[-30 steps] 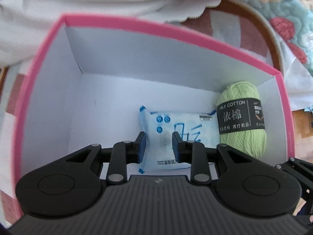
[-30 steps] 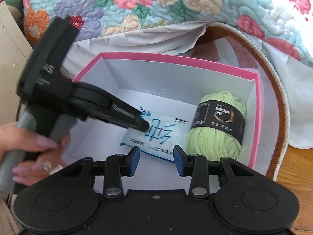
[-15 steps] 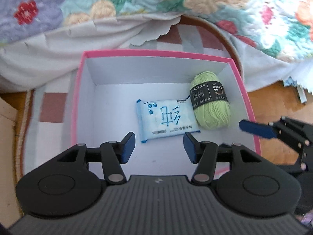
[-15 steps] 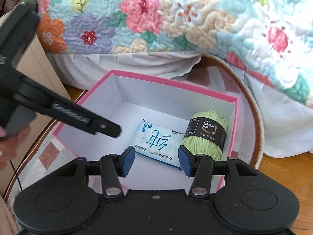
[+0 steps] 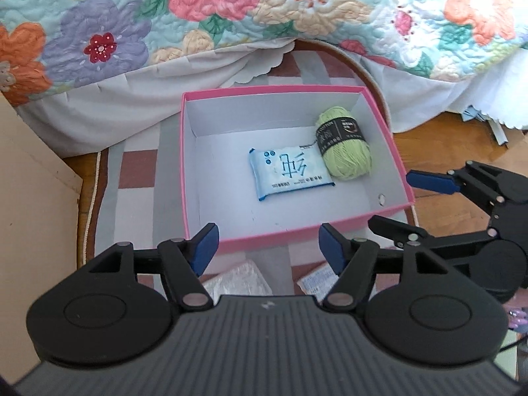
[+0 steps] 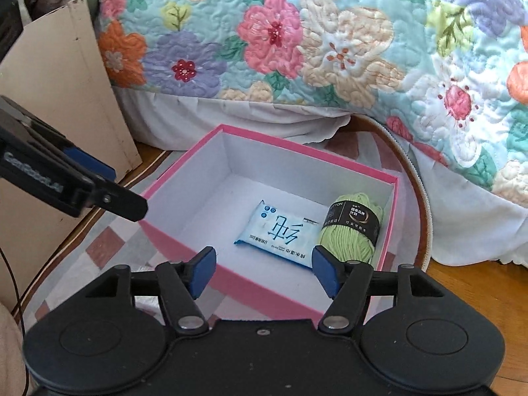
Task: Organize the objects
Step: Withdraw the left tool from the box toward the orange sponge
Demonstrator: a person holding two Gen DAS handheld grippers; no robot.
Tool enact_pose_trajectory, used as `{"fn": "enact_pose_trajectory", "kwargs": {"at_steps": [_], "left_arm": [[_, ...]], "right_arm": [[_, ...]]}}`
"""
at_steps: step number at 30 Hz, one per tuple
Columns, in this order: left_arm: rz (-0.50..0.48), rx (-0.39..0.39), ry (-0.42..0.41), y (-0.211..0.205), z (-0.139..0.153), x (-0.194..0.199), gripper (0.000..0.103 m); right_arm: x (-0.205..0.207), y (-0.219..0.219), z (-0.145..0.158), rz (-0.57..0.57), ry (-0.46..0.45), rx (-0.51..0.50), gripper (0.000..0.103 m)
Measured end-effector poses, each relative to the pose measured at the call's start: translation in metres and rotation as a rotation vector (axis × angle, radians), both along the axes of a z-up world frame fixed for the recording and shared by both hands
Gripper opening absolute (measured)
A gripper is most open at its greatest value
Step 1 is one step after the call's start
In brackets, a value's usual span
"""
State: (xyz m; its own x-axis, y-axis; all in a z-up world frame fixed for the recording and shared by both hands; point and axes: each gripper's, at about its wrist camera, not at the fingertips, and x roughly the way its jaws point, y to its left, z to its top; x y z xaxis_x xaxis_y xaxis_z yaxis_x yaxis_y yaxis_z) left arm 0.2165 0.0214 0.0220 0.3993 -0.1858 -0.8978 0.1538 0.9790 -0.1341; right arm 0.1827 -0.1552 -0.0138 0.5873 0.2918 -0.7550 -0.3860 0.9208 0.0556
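Underfoot lies a striped and checked rug point(image 5: 138, 178) of grey, white and brick-red patches, spread over a wooden floor point(image 5: 462, 217) beside a bed.

Nearest the left wrist camera, the left gripper point(image 5: 265, 247) hangs with its blue-padded jaws spread wide and nothing between them, just short of the near wall of the box. Below its fingers, on the rug, sit a crinkled clear plastic packet point(image 5: 236, 279) and the corner of a printed paper packet point(image 5: 316, 279), both partly hidden by the tool. The right gripper point(image 6: 262, 272) is likewise wide open and empty, poised over the near pink rim; from the left view it appears at the right edge, beside the box's right corner.

Next comes the pink box point(image 5: 183, 171), open-topped with a white interior, resting on the rug. Inside it, flat on the bottom, lies a light blue tissue pack point(image 5: 290, 173) with blue characters, roughly in the middle. Touching its right end is a ball of light green yarn point(image 5: 346, 148) with a black paper band, tucked toward the far right corner of the box.

To the left stands a beige board point(image 6: 62, 76), upright against the floor. Behind the box, a white bed skirt point(image 5: 132, 102) hangs down to the rug, and above it drapes a quilted floral bedspread point(image 5: 231, 10) in pinks, purples, oranges and pale blue.
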Motion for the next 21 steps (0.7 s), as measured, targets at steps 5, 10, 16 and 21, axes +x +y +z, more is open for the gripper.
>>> {"fn": "enact_pose_trajectory", "kwargs": {"at_steps": [5, 10, 16, 21], "left_arm": [[-0.018, 0.010, -0.010, 0.004, 0.012, -0.021, 0.068], [-0.026, 0.022, -0.018, 0.011, 0.022, -0.039, 0.069], [-0.048, 0.044, -0.022, 0.013, 0.027, -0.061, 0.072], [-0.057, 0.056, -0.036, 0.015, 0.032, -0.078, 0.080]], "right_arm": [[-0.015, 0.005, 0.010, 0.016, -0.011, -0.014, 0.077], [-0.032, 0.006, 0.020, 0.026, -0.011, 0.006, 0.085], [-0.051, 0.006, 0.034, 0.033, -0.014, 0.012, 0.091], [-0.066, 0.000, 0.045, 0.026, -0.008, 0.056, 0.096]]}}
